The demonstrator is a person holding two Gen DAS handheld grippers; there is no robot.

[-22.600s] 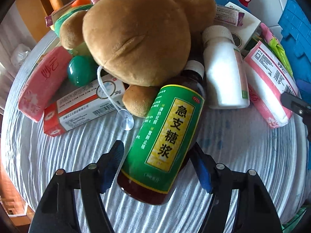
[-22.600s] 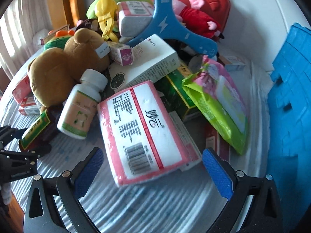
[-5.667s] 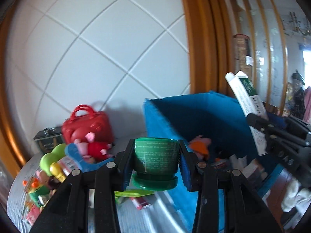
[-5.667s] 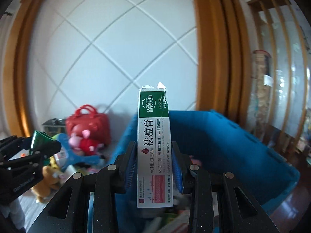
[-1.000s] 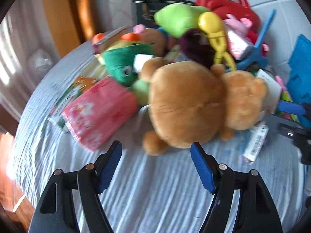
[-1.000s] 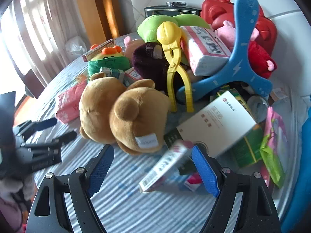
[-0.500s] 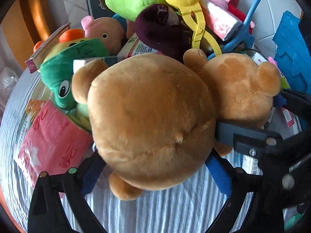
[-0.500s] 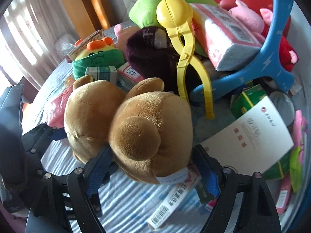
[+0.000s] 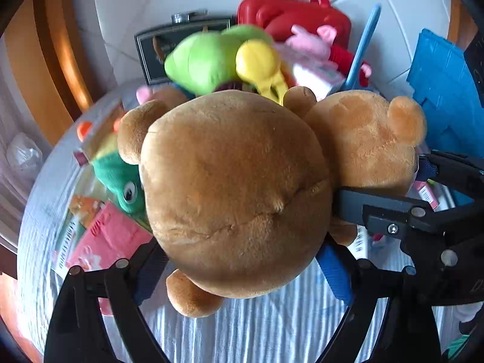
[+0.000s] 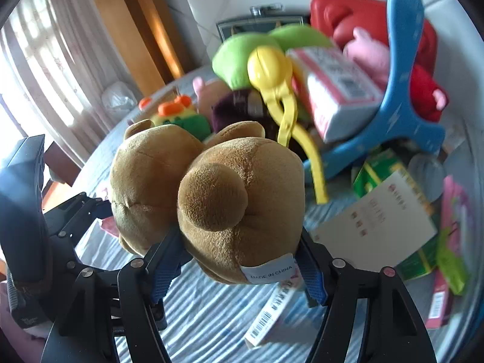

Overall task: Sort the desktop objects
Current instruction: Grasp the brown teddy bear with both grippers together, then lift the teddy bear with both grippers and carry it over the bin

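Both grippers are clamped on one brown plush bear [image 9: 236, 193]. The left gripper [image 9: 242, 267] has its blue-padded fingers pressed against the two sides of the bear's large round body, at 7 and 5 o'clock of the body in the left wrist view. The right gripper [image 10: 239, 269] grips the bear's smaller end, where a white sewn label [image 10: 267, 269] reads "MADE IN CHINA"; in the left wrist view this gripper enters from 3 o'clock.

The bear is above a table covered with a striped white cloth [image 10: 211, 317]. Whether the bear touches the cloth cannot be told.

Surrounding items, right wrist view:
- Yellow plastic tongs [image 10: 281, 90] at 12 o'clock of the bear, resting on a pile of toys.
- Lime-green plush [image 10: 239, 54] at 12 o'clock, beside the tongs' head.
- Blue boomerang-shaped toy [image 10: 402, 96] at 2 o'clock, with a red-and-white box [image 10: 335, 90] leaning on it.
- Red toy case [image 10: 348, 9] against the tiled wall at 1 o'clock.
- White carton [image 10: 381, 217] at 3 o'clock, lying flat.
- Barcoded narrow box [image 10: 269, 314] at 6 o'clock, on the cloth under the bear.

Left wrist view:
- Green plush with an eye [image 9: 118, 178] at 9 o'clock of the bear.
- Pink tissue pack [image 9: 106, 242] at 8 o'clock.
- Blue bin [image 9: 444, 90] at 2 o'clock.
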